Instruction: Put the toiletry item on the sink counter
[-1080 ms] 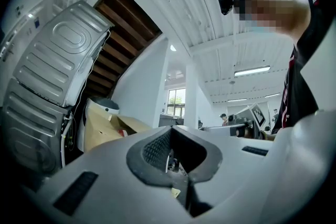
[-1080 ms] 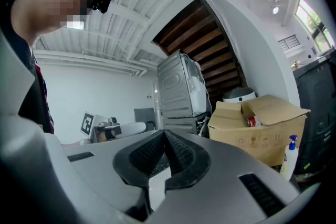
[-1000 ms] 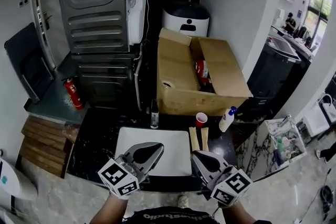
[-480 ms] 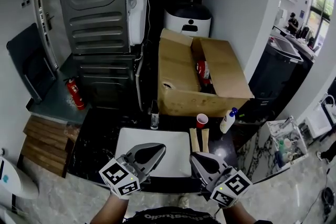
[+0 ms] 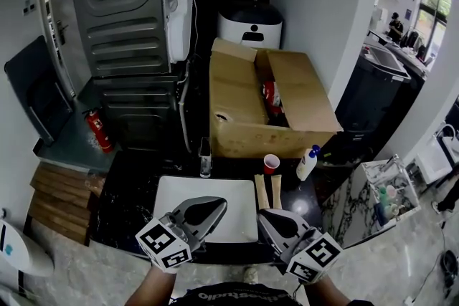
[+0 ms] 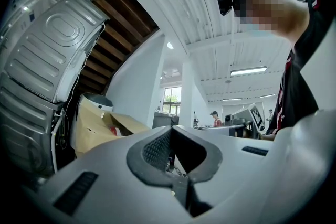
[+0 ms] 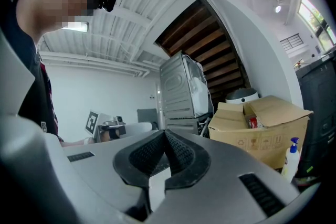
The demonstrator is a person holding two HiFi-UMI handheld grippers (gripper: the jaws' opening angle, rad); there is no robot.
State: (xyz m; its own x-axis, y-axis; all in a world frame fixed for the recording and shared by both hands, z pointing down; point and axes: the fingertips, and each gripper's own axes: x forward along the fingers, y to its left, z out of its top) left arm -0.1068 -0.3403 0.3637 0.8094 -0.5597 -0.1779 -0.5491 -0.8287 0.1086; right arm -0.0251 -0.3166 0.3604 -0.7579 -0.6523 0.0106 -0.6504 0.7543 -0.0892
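Note:
A white pump bottle with a blue top (image 5: 308, 163) stands on the dark counter (image 5: 136, 190) at the right, in front of the cardboard box; it also shows in the right gripper view as the pump bottle (image 7: 290, 161). A small dark bottle (image 5: 205, 158) stands behind the white sink basin (image 5: 179, 190). My left gripper (image 5: 217, 206) and right gripper (image 5: 262, 216) hang side by side over the basin's near edge, both shut and empty. In their own views the left gripper (image 6: 170, 129) and right gripper (image 7: 165, 132) point up and away, jaws pressed together.
An open cardboard box (image 5: 262, 111) with a red item (image 5: 271, 98) inside sits behind the counter. A red cup (image 5: 271, 163) and two tan sticks (image 5: 269, 191) lie right of the basin. A grey appliance (image 5: 122, 18), a fire extinguisher (image 5: 95, 130) and a wire rack (image 5: 387, 197) surround the counter.
The head view has shifted slightly. Both grippers stay shut in nearly the same place over the basin's near edge. Nothing on the counter has moved.

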